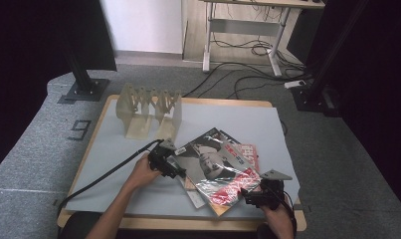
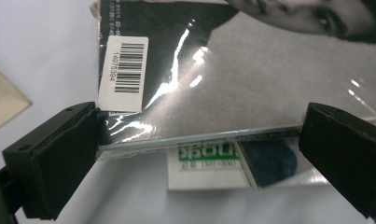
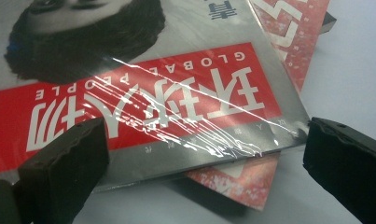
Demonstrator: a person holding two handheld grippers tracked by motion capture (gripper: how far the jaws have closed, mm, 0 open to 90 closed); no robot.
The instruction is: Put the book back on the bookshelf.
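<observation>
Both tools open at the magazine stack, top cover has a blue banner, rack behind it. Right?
Not quite: the top magazine has a red banner, not blue, as the right gripper view shows. The rest holds: left tool and right tool are open at the stack, with the rack behind.

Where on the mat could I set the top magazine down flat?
The far right of the grey mat, beyond the magazine pile, is bare, as is the left strip beside the rack. Crowded: the near middle, where both tongs (left, right) flank the pile.
</observation>
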